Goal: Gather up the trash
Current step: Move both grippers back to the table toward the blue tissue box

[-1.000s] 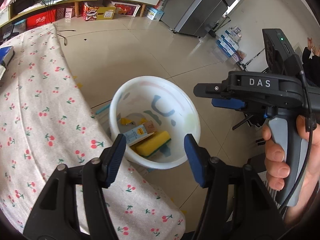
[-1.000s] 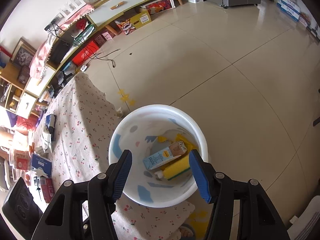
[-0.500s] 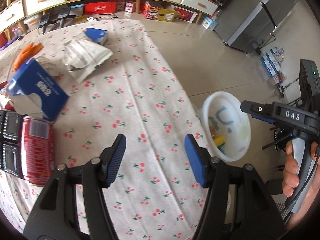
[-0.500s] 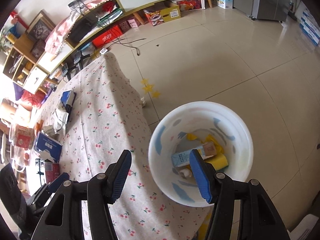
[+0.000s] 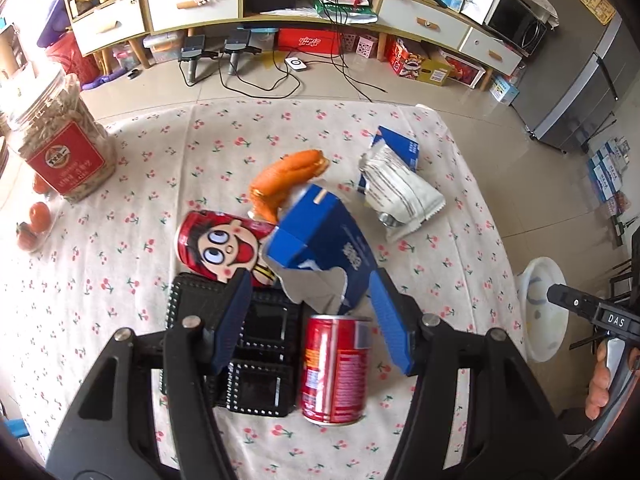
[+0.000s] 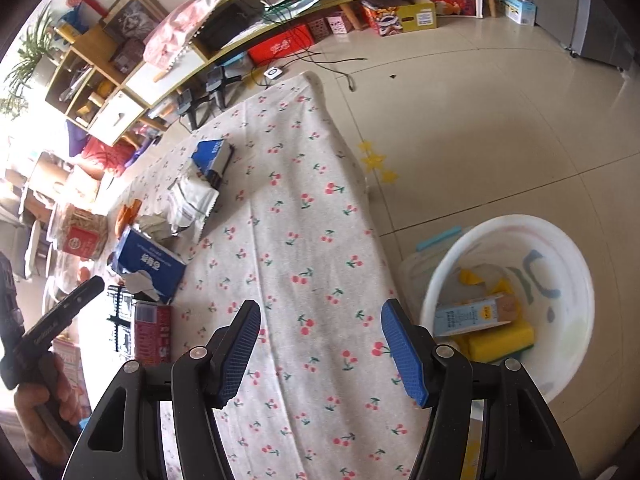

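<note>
My left gripper (image 5: pixel 310 316) is open and empty, above a red can (image 5: pixel 334 364) lying on the cherry-print tablecloth (image 5: pixel 120 264). A torn blue box (image 5: pixel 320 248), a red cartoon pouch (image 5: pixel 222 244), an orange wrapper (image 5: pixel 284 178) and a white wrapper (image 5: pixel 400 192) lie beyond it. My right gripper (image 6: pixel 320 344) is open and empty over the tablecloth (image 6: pixel 312 240) near its right edge. The white bin (image 6: pixel 508 304) stands on the floor to its right, holding a yellow sponge (image 6: pixel 502 342) and a small carton (image 6: pixel 472 314).
A black tray (image 5: pixel 260 356) lies under the left gripper. A jar with a red label (image 5: pixel 60 148) and tomatoes (image 5: pixel 34 224) sit at the table's left. Shelves and cables (image 5: pixel 280 60) line the far wall. The bin also shows in the left wrist view (image 5: pixel 540 316).
My left gripper has swung from the bin across the table to the pile of trash. My right gripper has shifted left from above the bin to the table's edge.
</note>
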`<state>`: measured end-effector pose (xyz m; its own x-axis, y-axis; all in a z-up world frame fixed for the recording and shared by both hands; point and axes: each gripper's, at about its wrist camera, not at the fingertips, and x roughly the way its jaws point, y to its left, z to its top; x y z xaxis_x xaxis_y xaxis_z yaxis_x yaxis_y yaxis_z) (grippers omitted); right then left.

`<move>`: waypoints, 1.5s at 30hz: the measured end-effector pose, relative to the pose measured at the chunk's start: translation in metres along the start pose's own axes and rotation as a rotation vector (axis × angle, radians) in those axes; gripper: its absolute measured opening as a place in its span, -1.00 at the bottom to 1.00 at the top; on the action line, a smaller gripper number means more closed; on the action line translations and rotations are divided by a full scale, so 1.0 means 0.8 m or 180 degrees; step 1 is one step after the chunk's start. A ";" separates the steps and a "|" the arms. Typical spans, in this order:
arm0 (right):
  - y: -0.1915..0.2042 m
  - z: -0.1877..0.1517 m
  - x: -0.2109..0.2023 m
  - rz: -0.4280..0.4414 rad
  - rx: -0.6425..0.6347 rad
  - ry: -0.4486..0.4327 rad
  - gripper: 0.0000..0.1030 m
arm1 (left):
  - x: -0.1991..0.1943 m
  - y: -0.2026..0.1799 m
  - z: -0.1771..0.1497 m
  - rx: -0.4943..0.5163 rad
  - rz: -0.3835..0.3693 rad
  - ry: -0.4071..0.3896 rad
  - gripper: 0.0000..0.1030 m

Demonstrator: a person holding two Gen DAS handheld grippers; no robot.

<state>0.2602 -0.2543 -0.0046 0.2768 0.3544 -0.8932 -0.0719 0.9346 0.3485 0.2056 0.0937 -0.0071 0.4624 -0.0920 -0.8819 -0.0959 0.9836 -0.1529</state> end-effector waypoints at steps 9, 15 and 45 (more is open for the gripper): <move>0.052 0.017 0.032 0.0138 -0.0231 0.0060 0.25 | 0.036 0.011 0.017 0.0055 -0.0099 0.0060 0.20; 0.066 0.036 0.061 0.0254 -0.0208 0.0095 0.26 | 0.046 0.014 0.028 0.0169 -0.0189 0.0068 0.20; 0.102 0.098 0.172 0.1105 0.0425 0.0005 0.12 | 0.033 -0.013 0.023 0.0101 -0.0921 0.0085 -0.95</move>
<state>0.3674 -0.1322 -0.0767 0.2563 0.6496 -0.7158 -0.0357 0.7464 0.6646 0.2351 0.0841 -0.0208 0.4431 -0.3729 -0.8152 0.0644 0.9203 -0.3860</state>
